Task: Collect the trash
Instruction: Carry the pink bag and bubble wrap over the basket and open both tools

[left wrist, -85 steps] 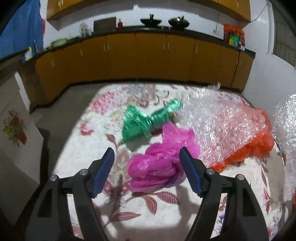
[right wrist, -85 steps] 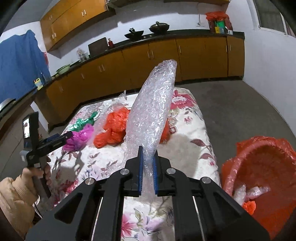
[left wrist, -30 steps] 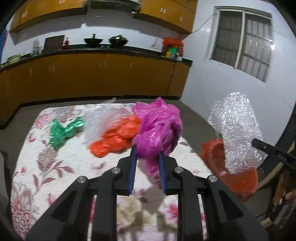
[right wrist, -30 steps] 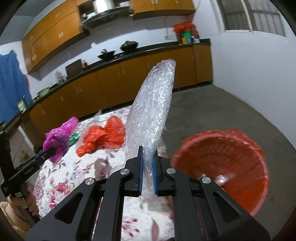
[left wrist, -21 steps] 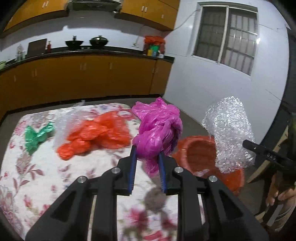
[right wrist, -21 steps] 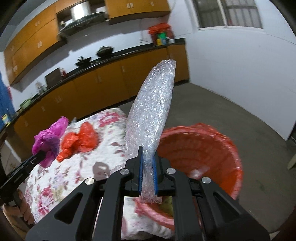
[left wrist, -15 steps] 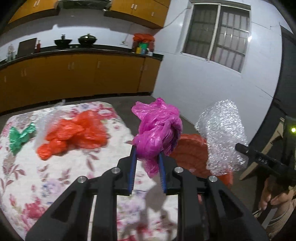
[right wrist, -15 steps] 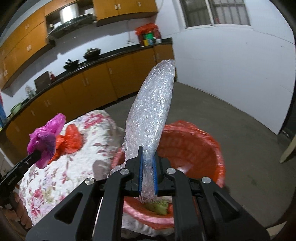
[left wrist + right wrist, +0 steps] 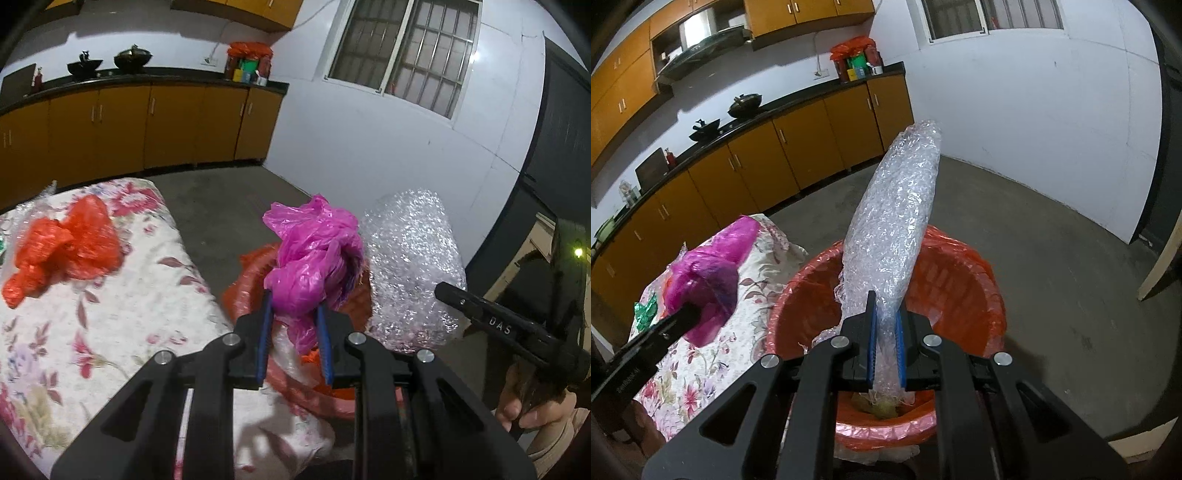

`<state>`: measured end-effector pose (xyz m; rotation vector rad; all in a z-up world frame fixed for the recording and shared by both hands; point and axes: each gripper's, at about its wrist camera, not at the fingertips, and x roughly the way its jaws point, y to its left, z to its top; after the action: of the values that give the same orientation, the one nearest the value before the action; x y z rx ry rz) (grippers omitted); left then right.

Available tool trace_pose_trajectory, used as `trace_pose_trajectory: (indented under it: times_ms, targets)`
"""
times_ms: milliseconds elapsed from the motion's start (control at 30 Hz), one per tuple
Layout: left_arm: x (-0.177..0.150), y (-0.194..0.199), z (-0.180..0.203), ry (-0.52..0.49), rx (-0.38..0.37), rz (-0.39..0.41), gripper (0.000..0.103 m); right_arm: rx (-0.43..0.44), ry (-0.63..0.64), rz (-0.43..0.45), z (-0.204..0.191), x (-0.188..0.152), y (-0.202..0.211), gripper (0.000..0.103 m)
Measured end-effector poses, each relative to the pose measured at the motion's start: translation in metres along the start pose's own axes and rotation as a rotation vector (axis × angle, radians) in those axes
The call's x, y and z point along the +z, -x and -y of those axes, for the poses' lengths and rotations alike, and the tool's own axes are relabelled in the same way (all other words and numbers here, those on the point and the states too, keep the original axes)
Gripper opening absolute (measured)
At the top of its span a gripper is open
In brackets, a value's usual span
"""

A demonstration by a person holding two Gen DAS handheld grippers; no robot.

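Note:
My left gripper (image 9: 294, 312) is shut on a crumpled magenta plastic bag (image 9: 314, 254), held above the near rim of the red-lined trash bin (image 9: 255, 280). My right gripper (image 9: 886, 314) is shut on a long roll of bubble wrap (image 9: 897, 221), which stands up over the open bin (image 9: 960, 273). The right wrist view shows the magenta bag (image 9: 709, 280) to the left of the bin, over the table's end. The bubble wrap (image 9: 410, 266) hangs just right of the magenta bag in the left wrist view. Some scraps lie in the bin's bottom.
The table with a floral cloth (image 9: 92, 325) stands left of the bin, and an orange plastic bag (image 9: 62, 243) lies on it. A green wrapper (image 9: 642, 312) lies farther back. Orange cabinets (image 9: 775, 155) line the far wall. Bare concrete floor (image 9: 1052, 258) spreads right of the bin.
Both grippers have swung right, away from the table and over the red bin, each keeping its load. The bin now fills the middle of both views.

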<state>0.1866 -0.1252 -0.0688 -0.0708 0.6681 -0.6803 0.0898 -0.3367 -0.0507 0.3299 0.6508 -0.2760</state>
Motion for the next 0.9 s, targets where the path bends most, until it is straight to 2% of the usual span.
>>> trace_pose_trajectory:
  times_ms: [333,400,500,567,733,800,900]
  targets:
    - [-0.007,-0.031,0.014,-0.007,-0.031,-0.066,0.026,0.003,-0.028,-0.027,0.011,-0.001,-0.008,0.011]
    - [-0.009,-0.035,0.014,-0.004,-0.03,-0.076,0.028,0.008,-0.04,-0.033,0.013,-0.001,-0.009,0.013]
    - [-0.012,-0.039,0.013,0.002,-0.028,-0.093,0.033,0.007,-0.048,-0.035,0.015,0.0,-0.01,0.024]
    - [-0.015,-0.04,0.008,0.009,-0.018,-0.098,0.035,0.006,-0.05,-0.029,0.016,0.001,-0.01,0.034]
    - [-0.018,-0.03,-0.008,0.035,0.032,-0.091,0.042,0.018,-0.032,-0.022,0.009,0.002,-0.009,0.035]
    - [-0.019,-0.02,-0.017,0.032,0.073,-0.074,0.048,0.036,-0.015,-0.021,0.003,0.002,-0.008,0.035]
    - [-0.022,-0.006,-0.031,0.035,0.13,-0.056,0.052,0.064,0.013,-0.025,-0.008,0.001,-0.009,0.036]
